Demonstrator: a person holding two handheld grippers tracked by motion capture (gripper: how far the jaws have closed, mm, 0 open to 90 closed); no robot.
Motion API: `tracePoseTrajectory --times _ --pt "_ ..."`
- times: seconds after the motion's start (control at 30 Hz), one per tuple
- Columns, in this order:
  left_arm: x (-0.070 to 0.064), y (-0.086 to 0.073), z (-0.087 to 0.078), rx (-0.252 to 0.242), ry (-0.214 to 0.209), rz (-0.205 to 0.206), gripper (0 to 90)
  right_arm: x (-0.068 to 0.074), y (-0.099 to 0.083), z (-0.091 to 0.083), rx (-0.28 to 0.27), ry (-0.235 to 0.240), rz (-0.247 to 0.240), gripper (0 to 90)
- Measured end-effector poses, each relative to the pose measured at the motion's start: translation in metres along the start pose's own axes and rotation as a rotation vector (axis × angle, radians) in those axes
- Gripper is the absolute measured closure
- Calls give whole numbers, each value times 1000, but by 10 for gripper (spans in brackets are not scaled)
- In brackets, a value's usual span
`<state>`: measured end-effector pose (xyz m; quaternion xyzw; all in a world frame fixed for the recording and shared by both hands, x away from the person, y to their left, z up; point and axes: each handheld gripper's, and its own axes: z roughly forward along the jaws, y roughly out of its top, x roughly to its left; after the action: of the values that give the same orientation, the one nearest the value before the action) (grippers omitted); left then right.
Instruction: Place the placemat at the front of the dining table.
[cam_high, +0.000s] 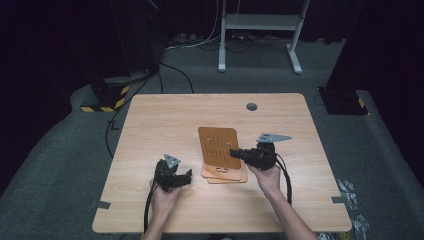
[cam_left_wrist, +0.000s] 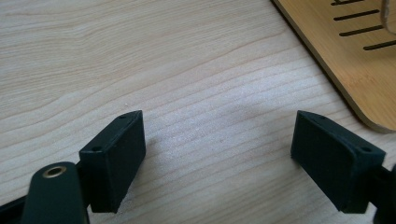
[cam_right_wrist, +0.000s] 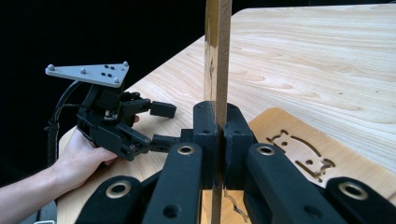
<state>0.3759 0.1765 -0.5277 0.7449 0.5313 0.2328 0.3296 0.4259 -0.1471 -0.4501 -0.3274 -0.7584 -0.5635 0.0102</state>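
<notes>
Two tongs, right tongs (cam_high: 233, 151) gripping board (cam_high: 218, 146)

On the table (cam_high: 165, 120), a slotted board (cam_high: 218, 145) stands raised over a stack of flat boards (cam_high: 225, 174) near the middle, pinched at its right edge by the right gripper (cam_high: 235, 152). The left gripper (cam_high: 187, 176) rests left of the stack, jaws apart over bare tabletop.

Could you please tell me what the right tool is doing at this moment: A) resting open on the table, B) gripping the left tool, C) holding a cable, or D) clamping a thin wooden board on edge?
D: the right tool is shut on the upright wooden board.
</notes>
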Motion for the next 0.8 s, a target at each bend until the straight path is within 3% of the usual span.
tracePoseTrajectory --times 0.8 --pt "0 0 0 5 3 -6 172 -8 -1 -22 -23 -40 11 870"
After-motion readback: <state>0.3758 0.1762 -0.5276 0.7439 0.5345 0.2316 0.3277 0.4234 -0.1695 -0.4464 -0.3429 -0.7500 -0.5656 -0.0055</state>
